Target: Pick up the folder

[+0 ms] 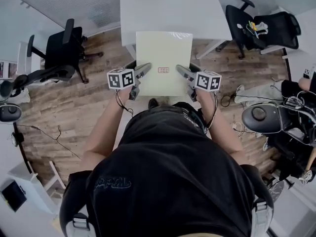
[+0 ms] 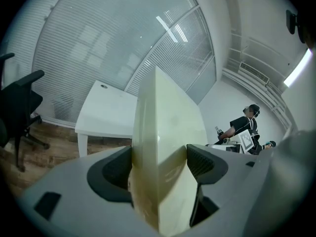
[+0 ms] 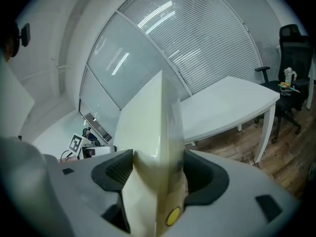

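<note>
A pale cream folder (image 1: 163, 58) is held flat in the air above the floor, just in front of a white table (image 1: 168, 6). My left gripper (image 1: 140, 73) is shut on its left edge and my right gripper (image 1: 181, 73) is shut on its right edge. In the left gripper view the folder (image 2: 165, 147) stands edge-on between the two dark pads (image 2: 205, 163). The right gripper view shows the folder (image 3: 153, 147) clamped the same way, with a small yellow dot near its lower corner.
Black office chairs stand at the left (image 1: 61, 46) and back right (image 1: 269, 26). A wooden floor (image 1: 74, 102) lies below. Equipment and cables (image 1: 276, 117) crowd the right side. Another person (image 2: 244, 127) stands far off in the left gripper view.
</note>
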`<state>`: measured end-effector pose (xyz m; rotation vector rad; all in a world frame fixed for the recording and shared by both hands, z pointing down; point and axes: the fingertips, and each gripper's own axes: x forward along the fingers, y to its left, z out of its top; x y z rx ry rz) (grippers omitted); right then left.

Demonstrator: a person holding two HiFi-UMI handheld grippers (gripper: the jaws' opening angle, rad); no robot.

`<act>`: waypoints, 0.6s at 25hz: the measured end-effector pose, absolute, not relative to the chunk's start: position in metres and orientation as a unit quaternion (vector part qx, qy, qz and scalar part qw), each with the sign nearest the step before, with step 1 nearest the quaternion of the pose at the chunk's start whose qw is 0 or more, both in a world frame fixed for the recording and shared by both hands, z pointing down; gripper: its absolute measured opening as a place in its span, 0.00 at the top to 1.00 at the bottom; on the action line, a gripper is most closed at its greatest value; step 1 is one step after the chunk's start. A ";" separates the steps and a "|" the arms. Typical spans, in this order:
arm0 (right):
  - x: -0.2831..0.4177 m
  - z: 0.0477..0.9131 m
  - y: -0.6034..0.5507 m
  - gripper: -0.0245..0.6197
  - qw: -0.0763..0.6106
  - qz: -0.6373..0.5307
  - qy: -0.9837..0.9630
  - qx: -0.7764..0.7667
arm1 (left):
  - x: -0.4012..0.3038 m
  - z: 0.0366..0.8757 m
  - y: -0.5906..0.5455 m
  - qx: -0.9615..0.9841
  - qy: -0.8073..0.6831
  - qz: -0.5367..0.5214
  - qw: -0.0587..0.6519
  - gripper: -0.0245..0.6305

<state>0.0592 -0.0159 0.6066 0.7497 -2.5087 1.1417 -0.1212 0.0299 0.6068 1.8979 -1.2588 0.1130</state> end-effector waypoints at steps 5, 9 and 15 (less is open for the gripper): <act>0.076 0.599 -0.012 0.47 0.143 0.387 -0.875 0.252 | -0.103 0.599 0.039 0.752 -0.511 0.030 0.416 0.41; 0.091 0.596 -0.004 0.47 0.148 0.388 -0.877 0.243 | -0.086 0.597 0.050 0.745 -0.518 0.025 0.419 0.41; 0.128 0.593 0.006 0.47 0.153 0.381 -0.882 0.233 | -0.047 0.596 0.065 0.742 -0.523 0.017 0.419 0.41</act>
